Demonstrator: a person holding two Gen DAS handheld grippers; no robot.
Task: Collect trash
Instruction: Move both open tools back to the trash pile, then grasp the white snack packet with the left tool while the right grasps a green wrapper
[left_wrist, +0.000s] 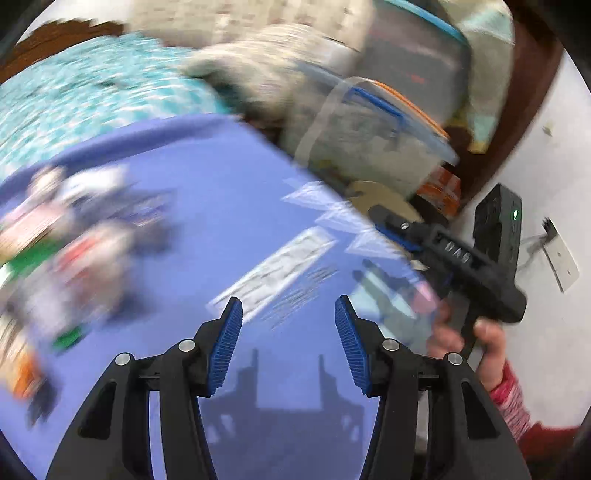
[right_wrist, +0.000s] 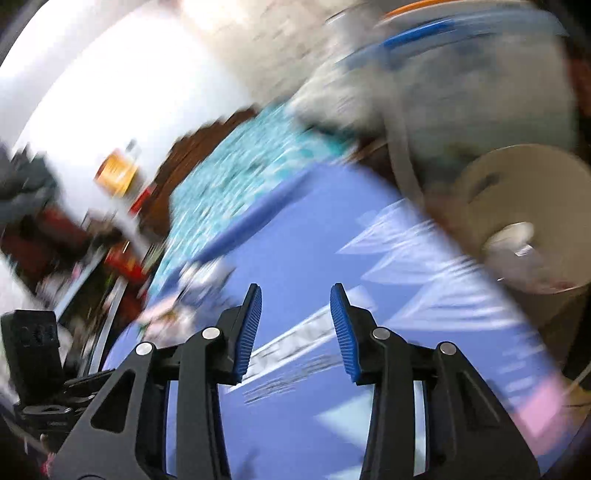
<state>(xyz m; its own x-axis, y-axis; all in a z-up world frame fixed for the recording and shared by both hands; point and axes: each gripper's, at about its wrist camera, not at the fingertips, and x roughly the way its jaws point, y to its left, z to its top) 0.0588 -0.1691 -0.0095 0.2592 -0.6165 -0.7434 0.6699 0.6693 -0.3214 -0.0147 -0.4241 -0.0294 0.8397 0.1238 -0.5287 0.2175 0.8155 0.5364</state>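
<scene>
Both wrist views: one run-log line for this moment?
left gripper: open, empty | right gripper: open, empty | blue mat: trash pile uncollected | blurred

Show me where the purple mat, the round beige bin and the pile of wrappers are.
purple mat (left_wrist: 221, 184): left wrist view, bare middle of the surface.
round beige bin (right_wrist: 517, 177): right wrist view, upper rim.
pile of wrappers (left_wrist: 74, 251): left wrist view, blurred centre of the heap.
</scene>
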